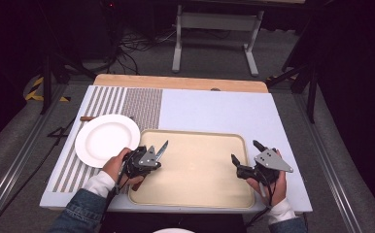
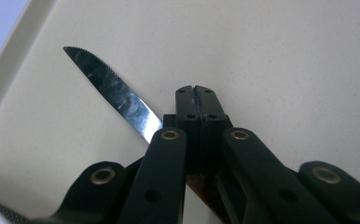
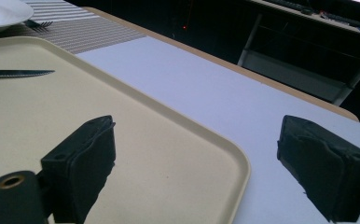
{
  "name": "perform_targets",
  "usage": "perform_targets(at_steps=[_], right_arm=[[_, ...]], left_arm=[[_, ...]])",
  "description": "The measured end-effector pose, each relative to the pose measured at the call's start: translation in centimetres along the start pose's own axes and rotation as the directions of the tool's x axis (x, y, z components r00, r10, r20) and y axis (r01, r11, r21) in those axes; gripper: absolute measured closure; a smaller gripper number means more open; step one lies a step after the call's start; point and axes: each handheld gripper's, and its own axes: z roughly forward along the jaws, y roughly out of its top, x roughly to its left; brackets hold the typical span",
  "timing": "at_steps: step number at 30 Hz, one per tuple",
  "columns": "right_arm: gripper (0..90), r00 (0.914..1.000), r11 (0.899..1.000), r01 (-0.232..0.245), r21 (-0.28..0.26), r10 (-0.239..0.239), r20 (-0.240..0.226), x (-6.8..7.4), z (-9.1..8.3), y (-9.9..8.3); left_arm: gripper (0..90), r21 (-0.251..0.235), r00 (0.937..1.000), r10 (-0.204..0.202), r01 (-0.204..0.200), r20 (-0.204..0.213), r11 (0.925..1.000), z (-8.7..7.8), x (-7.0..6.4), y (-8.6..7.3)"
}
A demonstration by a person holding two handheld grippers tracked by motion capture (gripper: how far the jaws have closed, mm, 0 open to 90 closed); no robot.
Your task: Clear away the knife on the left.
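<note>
A beige, faintly speckled tray (image 1: 195, 187) is being seen on a pale lavender-grey table (image 1: 214, 109) edged in light wood. A plain white plate (image 1: 105, 140) is being shown on a placemat (image 1: 127, 102) striped grey and white (finer at one end). The knife (image 2: 115, 91) is being shown with a silvery serrated blade and reddish-brown handle. Both grippers, left (image 1: 144, 162) and right (image 1: 246, 158), are being seen in black.

Table (image 1: 214, 109) with tray (image 1: 195, 194), placemat (image 1: 142, 104)
</note>
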Motion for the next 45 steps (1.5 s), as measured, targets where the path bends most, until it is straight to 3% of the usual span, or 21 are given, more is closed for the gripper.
perform_targets(at_steps=[14,19,24,33,39,45], right_arm=[[12.1,1.0000,1.000,0.005,0.003,-0.005,-0.003,0.1,0.0,0.0],[12.1,1.0000,1.000,0.007,0.006,-0.007,-0.004,0.1,0.0,0.0],[12.1,0.9999,1.000,0.013,0.009,-0.013,-0.005,0.1,0.0,0.0],[12.0,0.9998,1.000,0.014,0.007,-0.013,-0.015,0.1,0.0,0.0],[12.0,0.9997,1.000,0.016,0.009,-0.015,-0.017,0.1,0.1,0.0],[12.0,0.9998,1.000,0.015,0.008,-0.014,-0.017,0.1,0.1,0.0]], left_arm=[[88.6,0.009,0.9977,-0.054,0.054,-0.041,0.9985,-1.4,-0.4,-2.1],[87.1,0.001,0.9970,-0.055,0.055,-0.054,0.9985,-1.7,-0.4,-2.5],[86.9,0.000,0.9943,-0.085,0.085,-0.064,0.9964,-2.0,-0.7,-3.0],[85.1,-0.020,0.9958,-0.080,0.079,-0.046,0.9967,-2.4,-1.4,-3.5],[84.6,-0.026,0.9955,-0.078,0.076,-0.055,0.9968,-2.8,-1.7,-3.7],[83.2,-0.067,0.9959,-0.066,0.062,-0.062,0.9958,-3.0,-1.7,-3.6]])
